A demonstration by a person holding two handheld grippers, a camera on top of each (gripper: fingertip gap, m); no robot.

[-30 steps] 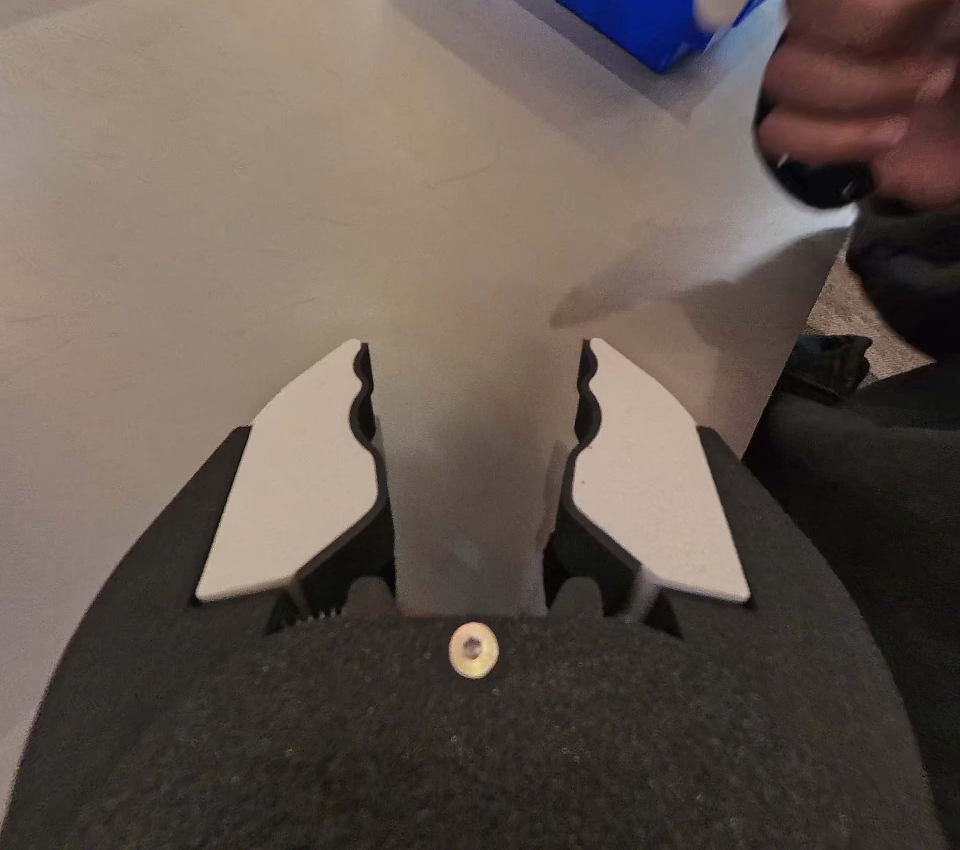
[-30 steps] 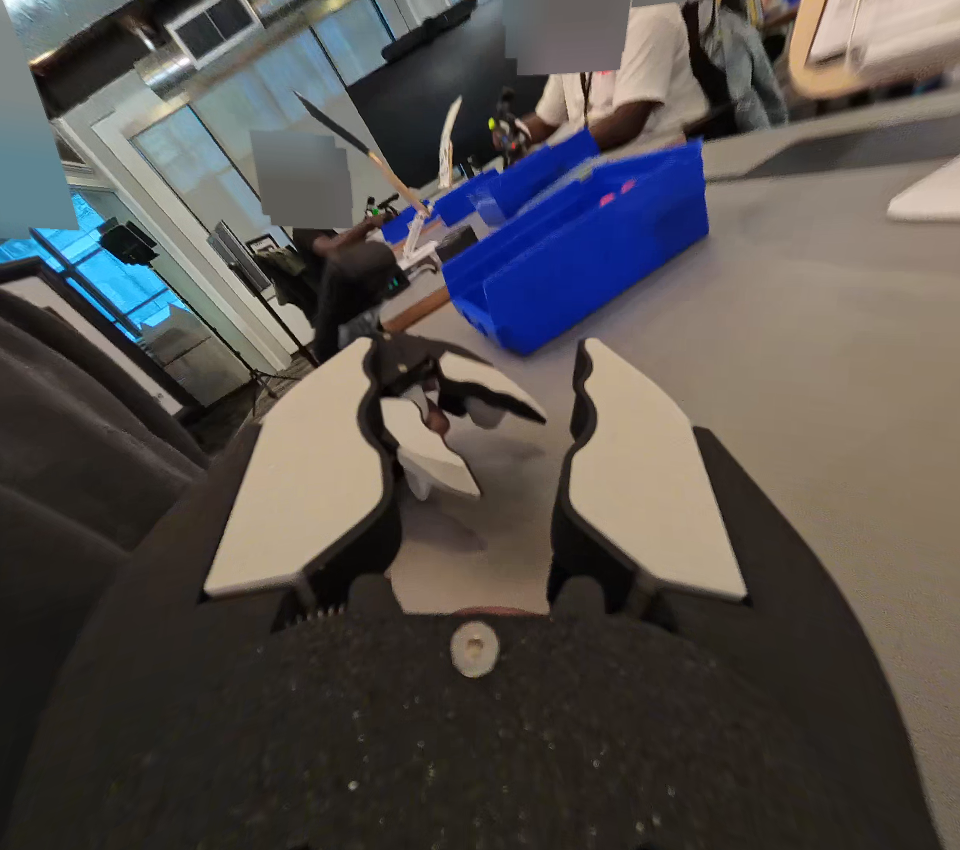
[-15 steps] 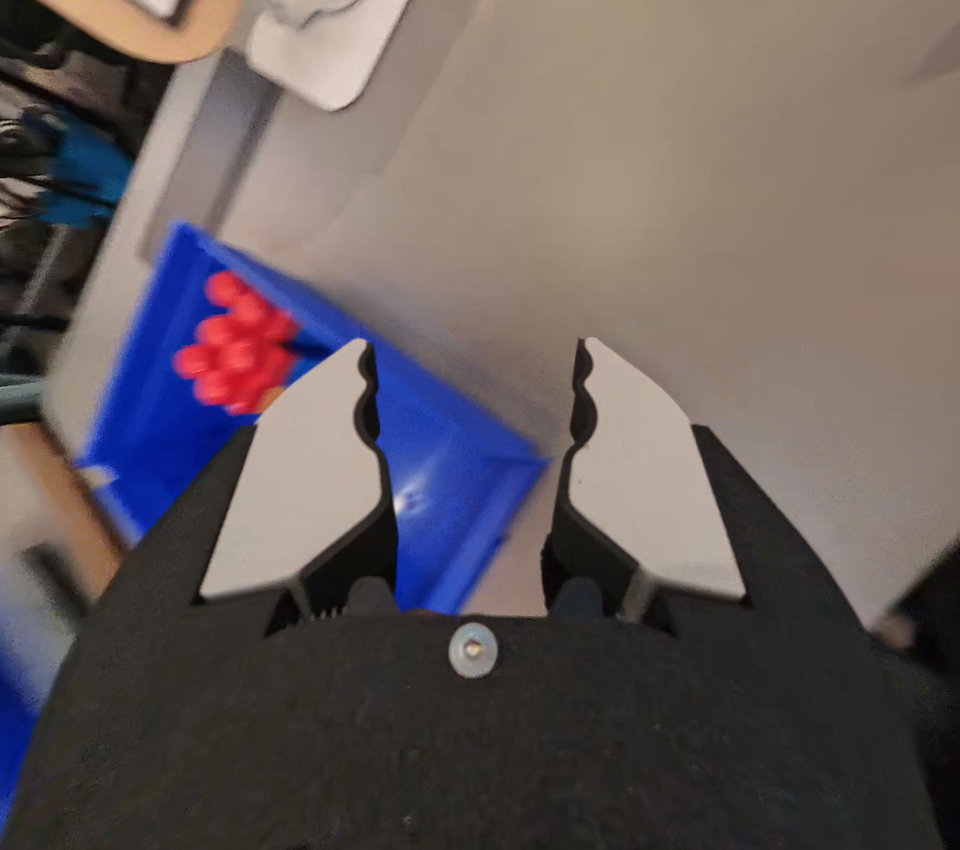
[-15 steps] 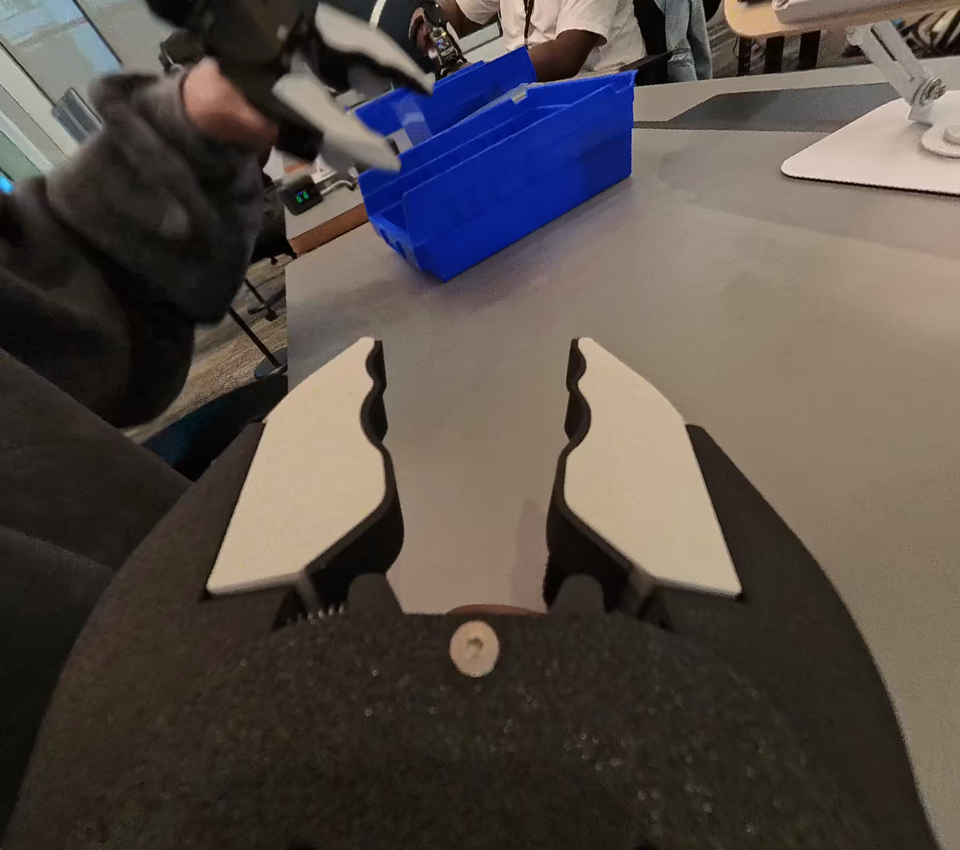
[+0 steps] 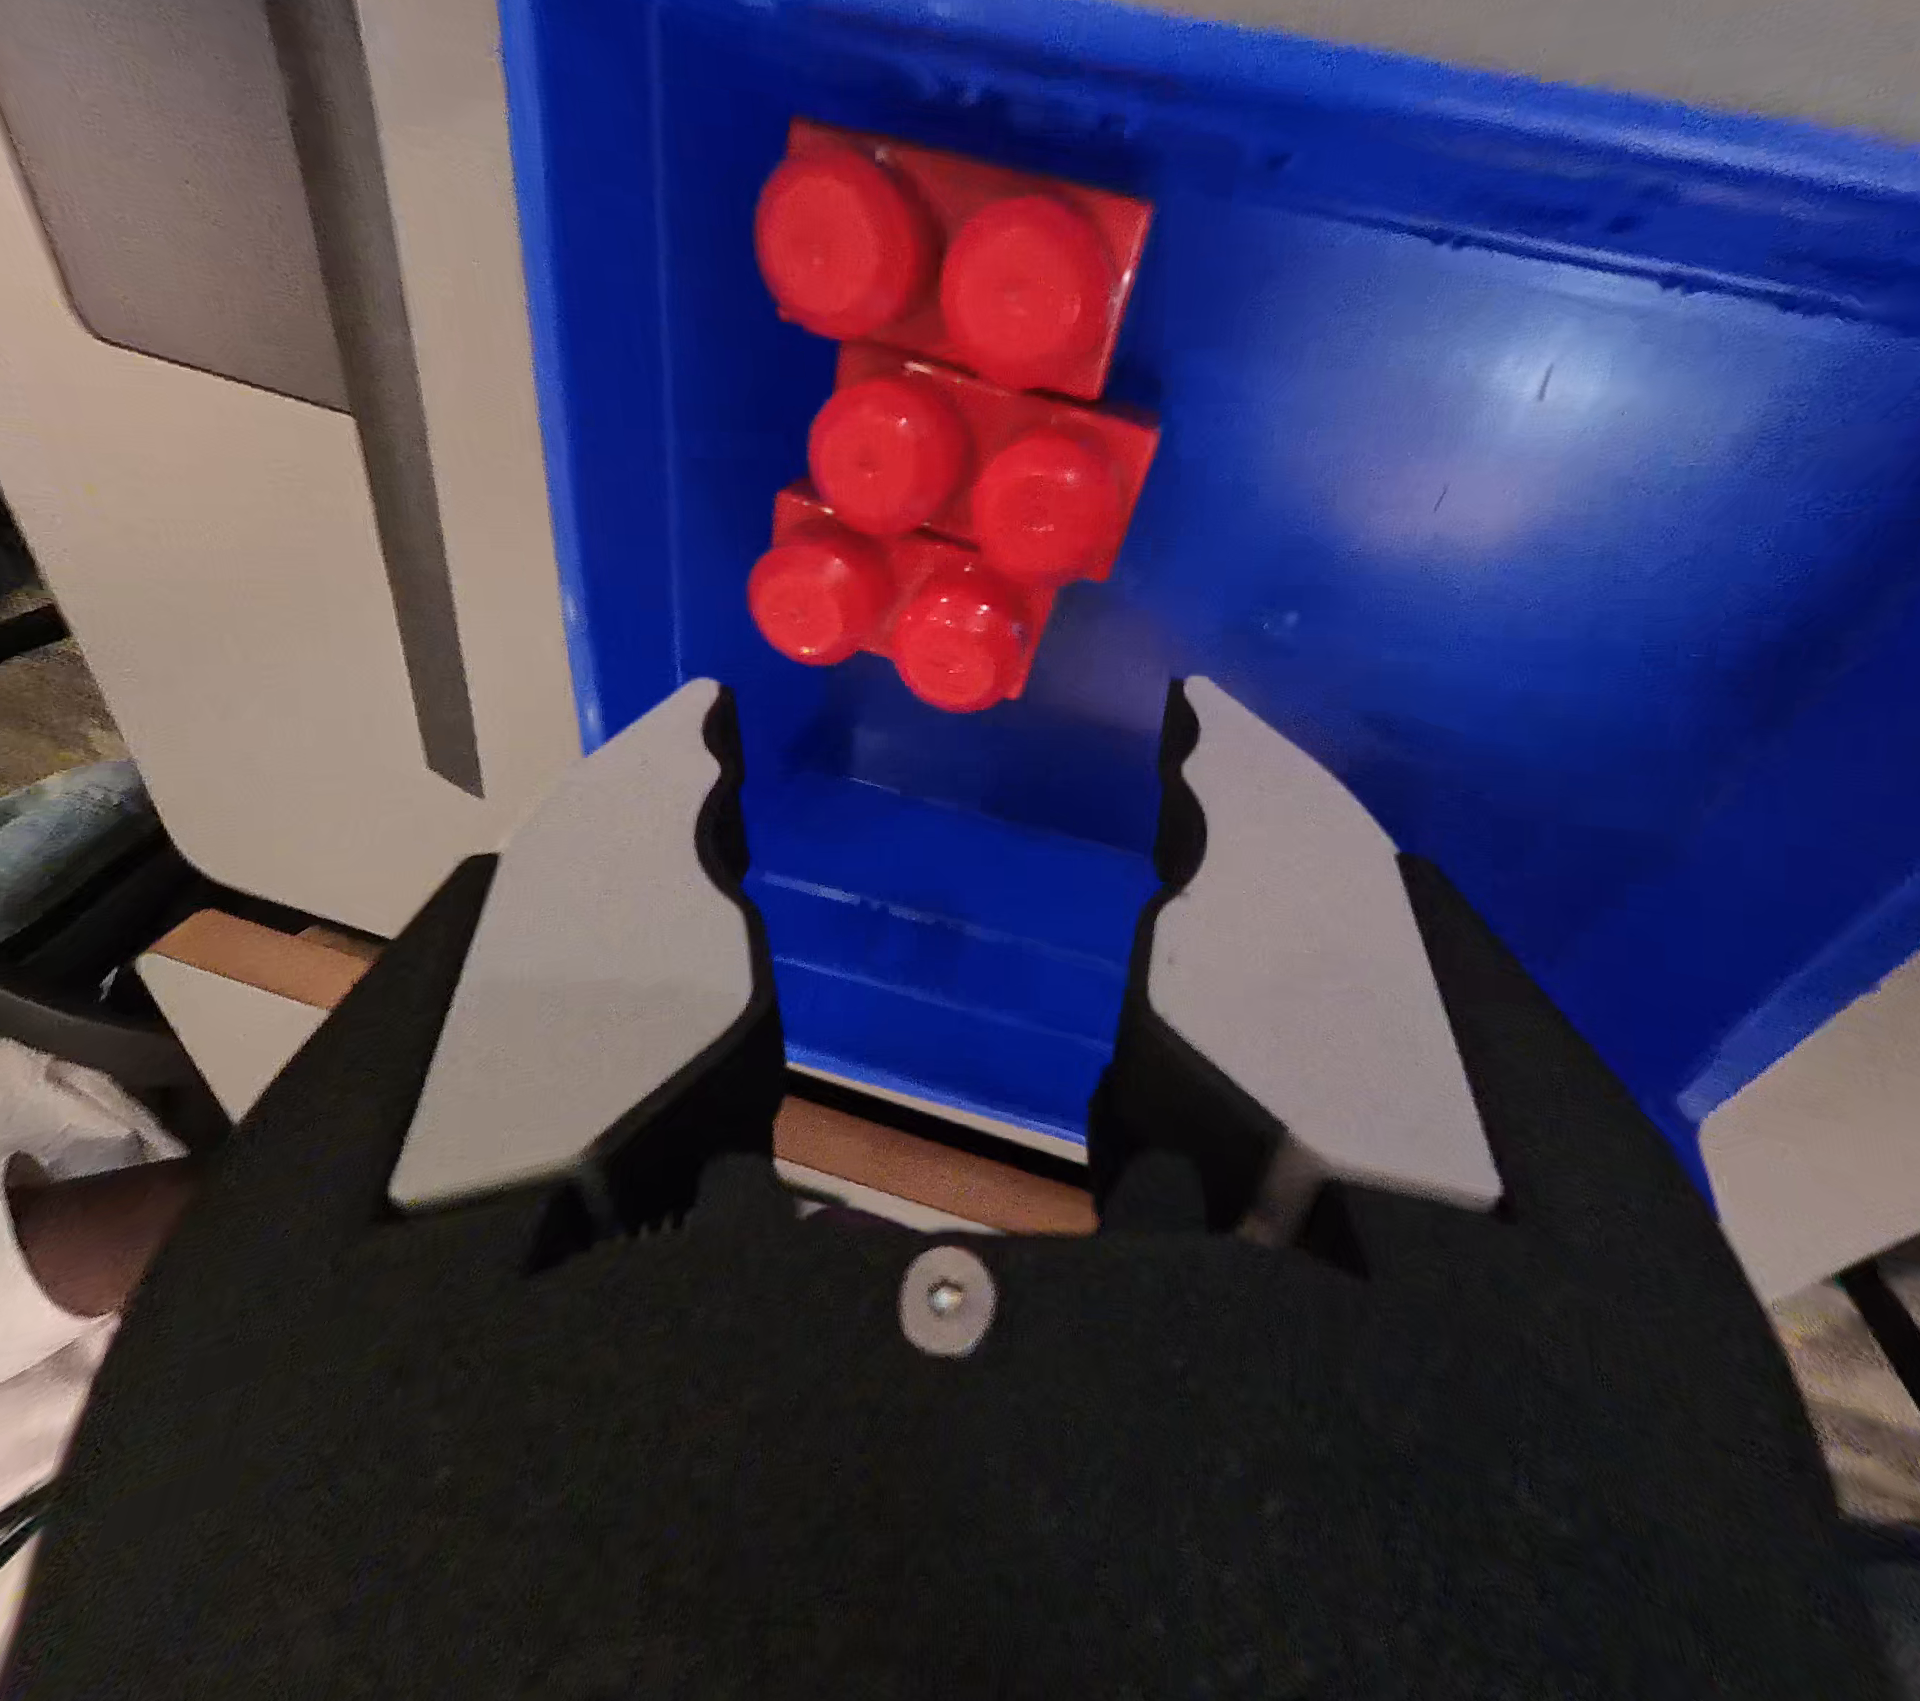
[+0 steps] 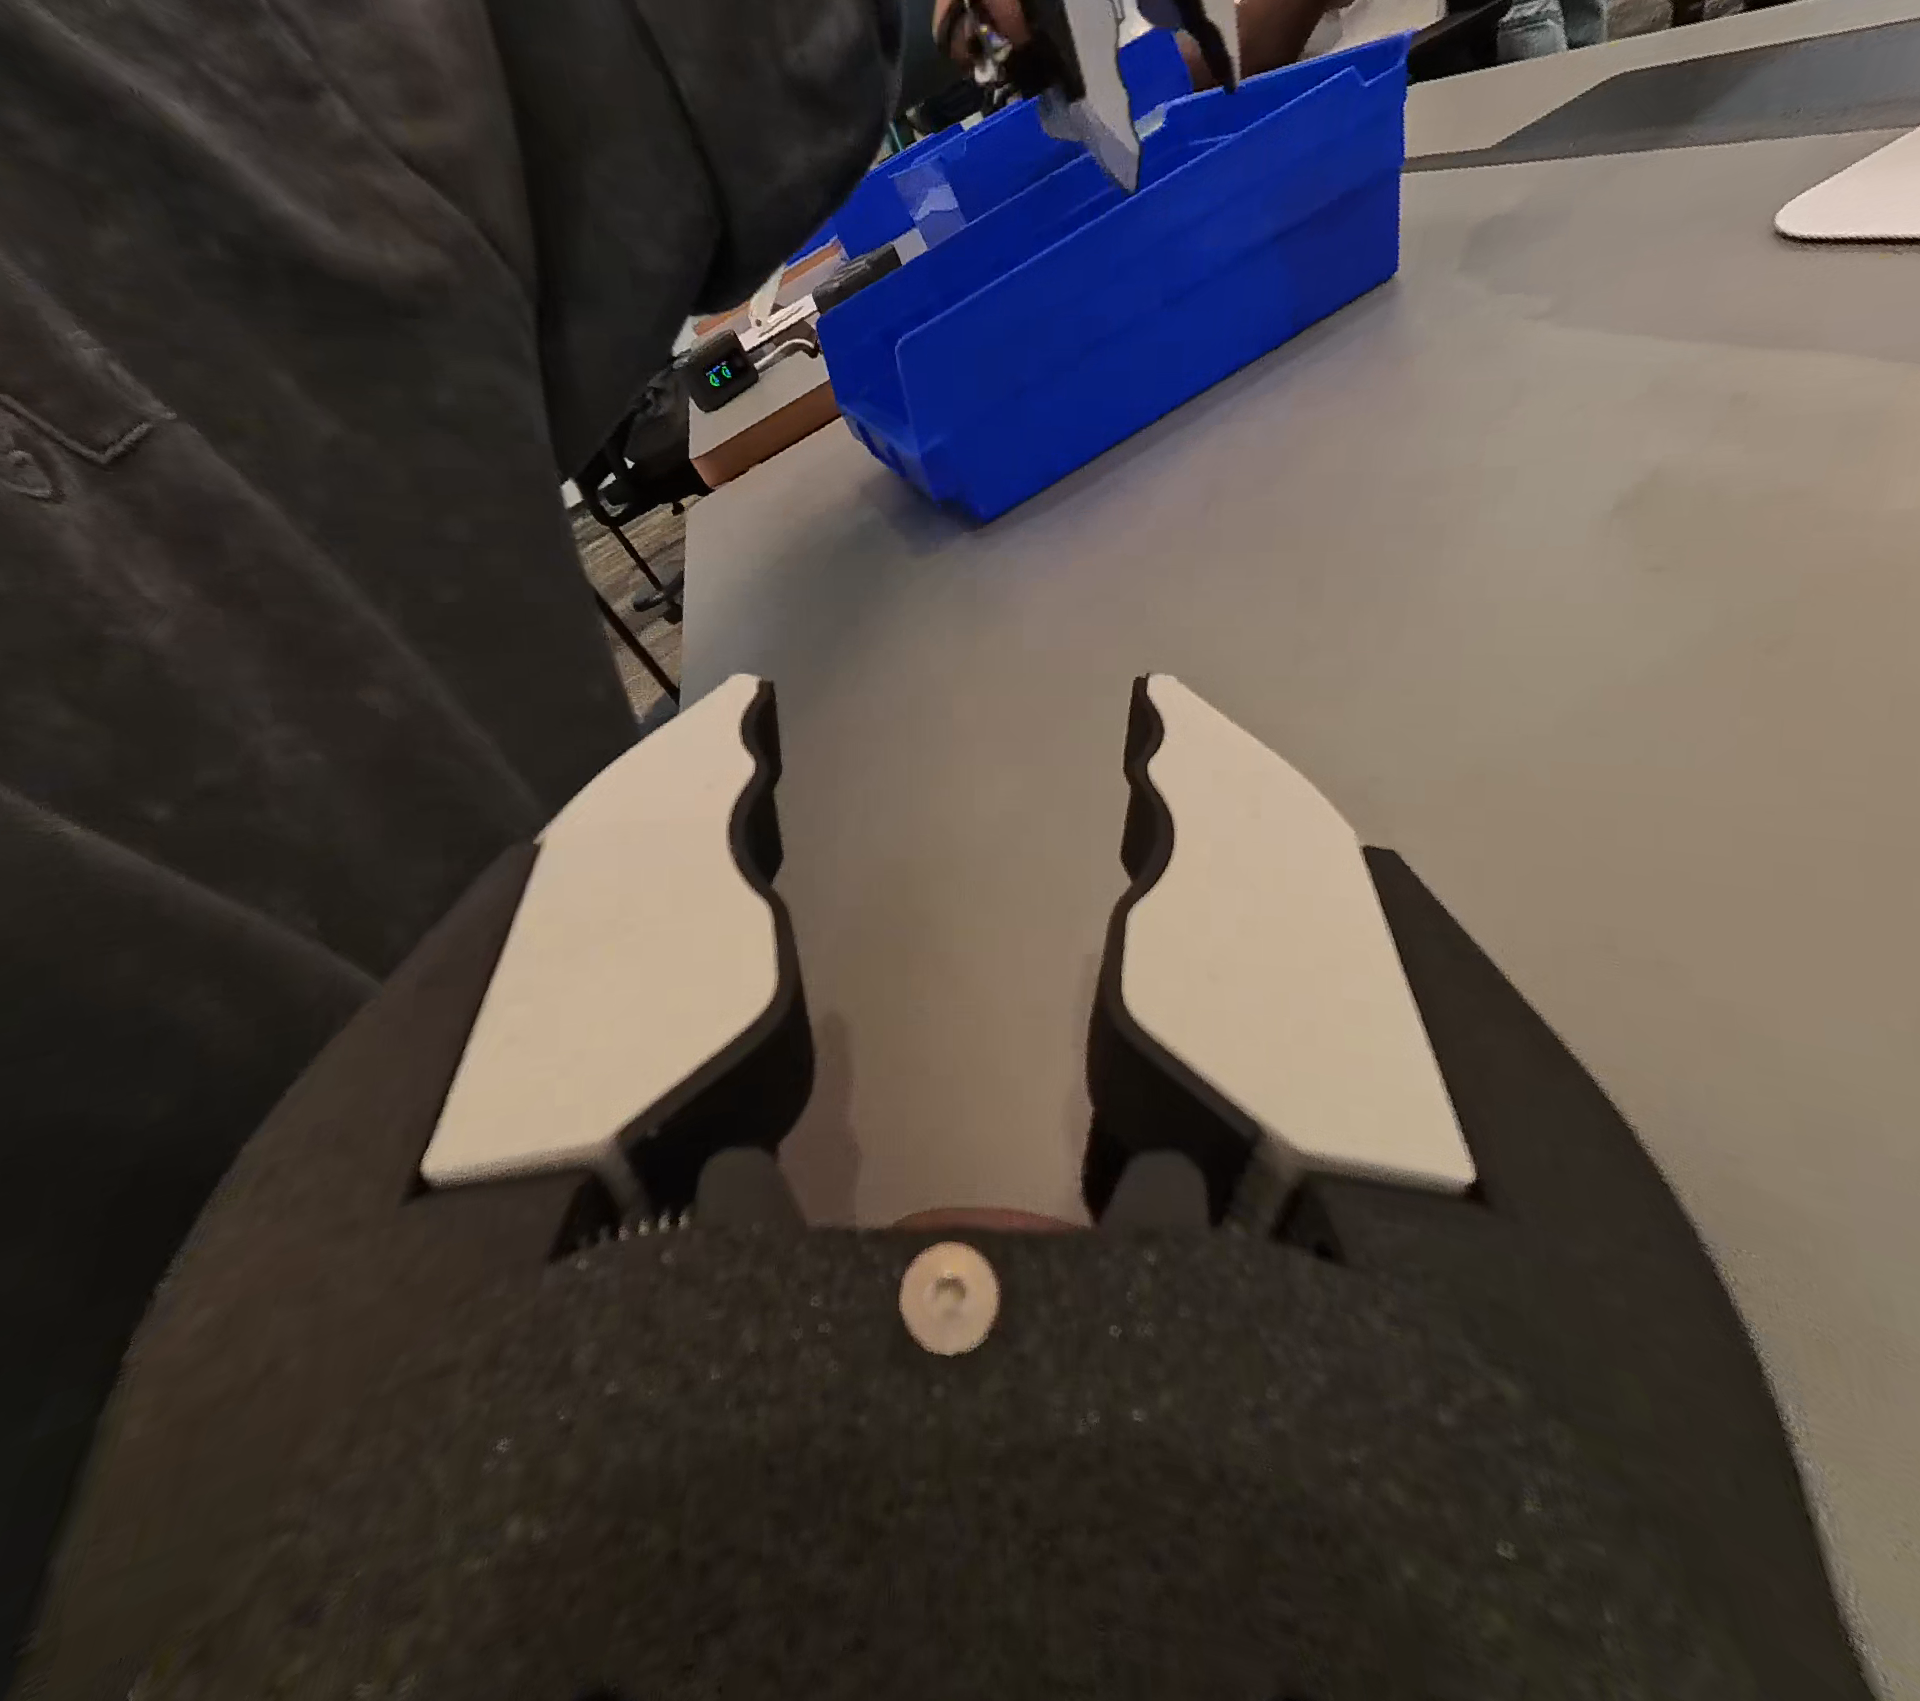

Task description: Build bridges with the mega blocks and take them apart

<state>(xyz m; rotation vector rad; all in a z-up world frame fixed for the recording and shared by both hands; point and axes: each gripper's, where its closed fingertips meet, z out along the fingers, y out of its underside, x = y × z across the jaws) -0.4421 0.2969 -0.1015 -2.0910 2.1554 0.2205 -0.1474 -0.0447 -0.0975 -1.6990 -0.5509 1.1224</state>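
Smooth grey counter (image 6: 1455, 612) under my spread, empty right tongs (image 6: 951, 695); left tongs (image 5: 951, 695), spread, hovered over glossy studded red blocks (image 5: 951, 415) in the blue bin (image 5: 1507, 508).

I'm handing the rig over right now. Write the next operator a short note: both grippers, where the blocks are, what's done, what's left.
Left gripper: open, empty, held over the blue bin, pointing down at the blocks.
Right gripper: open, empty, low over the grey table, away from the bin.
Blocks: three red two-stud blocks lie close together inside the bin, near one end. No others in view.
Done: nothing built; no block is on the table or in a gripper.
Left: lift the blocks out, probably the nearest first, build the bridge on the table, then take it apart.
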